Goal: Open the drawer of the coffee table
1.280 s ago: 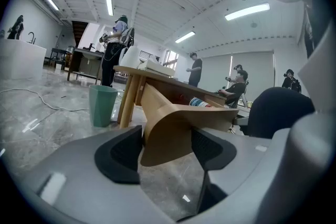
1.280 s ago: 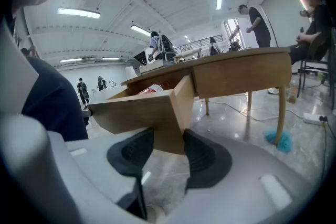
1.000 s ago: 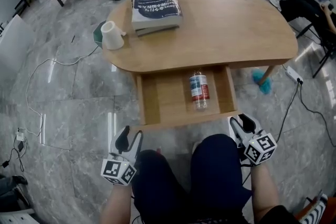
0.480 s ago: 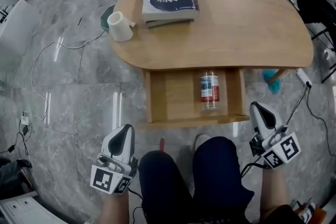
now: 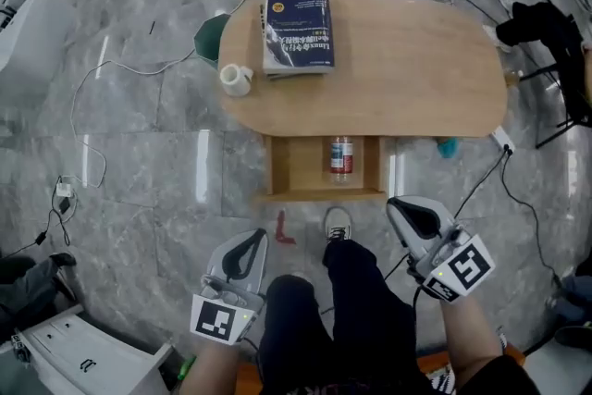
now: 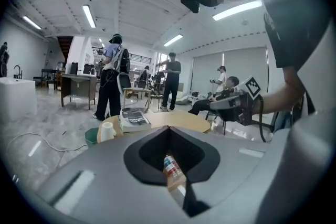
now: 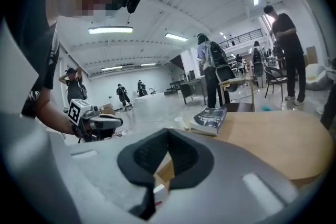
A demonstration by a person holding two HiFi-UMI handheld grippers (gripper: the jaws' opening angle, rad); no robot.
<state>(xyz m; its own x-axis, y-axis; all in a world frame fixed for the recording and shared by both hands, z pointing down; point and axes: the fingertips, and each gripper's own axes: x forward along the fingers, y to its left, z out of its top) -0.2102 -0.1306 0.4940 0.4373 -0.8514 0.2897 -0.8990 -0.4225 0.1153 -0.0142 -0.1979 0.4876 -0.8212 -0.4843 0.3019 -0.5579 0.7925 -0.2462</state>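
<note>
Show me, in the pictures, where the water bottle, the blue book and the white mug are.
water bottle [image 5: 341, 157], head view, on its red and white label
blue book [image 5: 297, 28], head view, on the middle of its cover
white mug [image 5: 234, 80], head view, on its body

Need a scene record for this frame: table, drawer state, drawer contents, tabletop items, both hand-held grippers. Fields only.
table: wooden coffee table, rounded top
drawer: pulled open toward the person
drawer contents: one bottle, lying flat
tabletop: book; white mug at the left edge
left hand-held gripper: shut, empty, apart from the drawer
right hand-held gripper: shut, empty, apart from the drawer
</note>
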